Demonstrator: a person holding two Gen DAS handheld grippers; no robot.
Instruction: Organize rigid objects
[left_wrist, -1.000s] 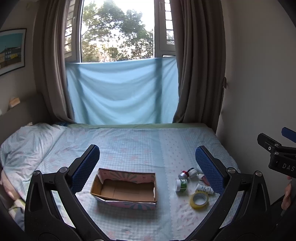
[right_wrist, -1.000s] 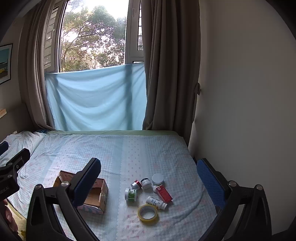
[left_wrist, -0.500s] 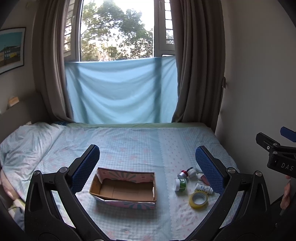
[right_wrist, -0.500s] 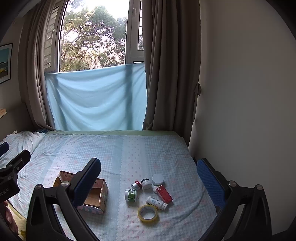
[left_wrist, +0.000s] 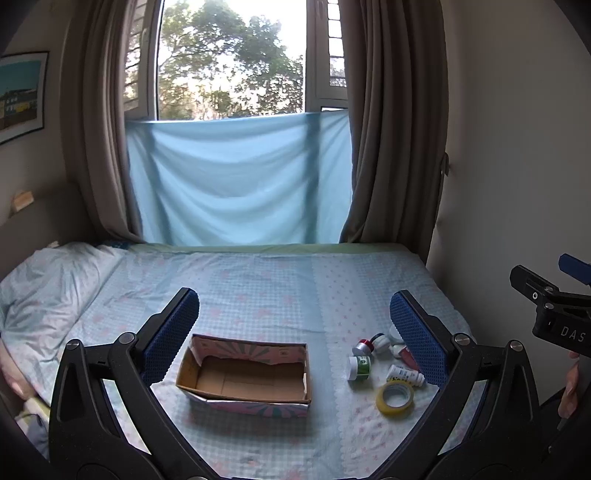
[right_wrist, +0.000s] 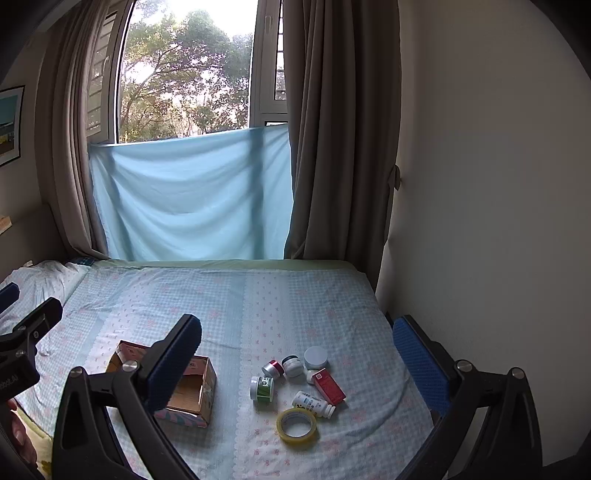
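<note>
An open cardboard box (left_wrist: 245, 376) with a patterned outside lies empty on the bed; it also shows in the right wrist view (right_wrist: 192, 391). To its right lies a cluster: a yellow tape roll (right_wrist: 296, 424), a white bottle (right_wrist: 313, 404), a red box (right_wrist: 329, 385), a green-labelled jar (right_wrist: 261, 387), a red-capped jar (right_wrist: 272, 368), a dark-lidded jar (right_wrist: 292, 365) and a white round lid (right_wrist: 316, 357). The tape roll (left_wrist: 394, 398) shows in the left wrist view too. My left gripper (left_wrist: 295, 336) is open and empty above the box. My right gripper (right_wrist: 299, 362) is open and empty above the cluster.
The bed (left_wrist: 280, 280) has a checked blue sheet, with a pillow (left_wrist: 48, 280) at the left. A wall (right_wrist: 480, 184) runs along the bed's right side. Curtains (left_wrist: 391, 129) and a blue cloth (left_wrist: 236, 181) hang at the window behind.
Both views have shifted only slightly. The objects on the bed have not moved and both grippers stay open.
</note>
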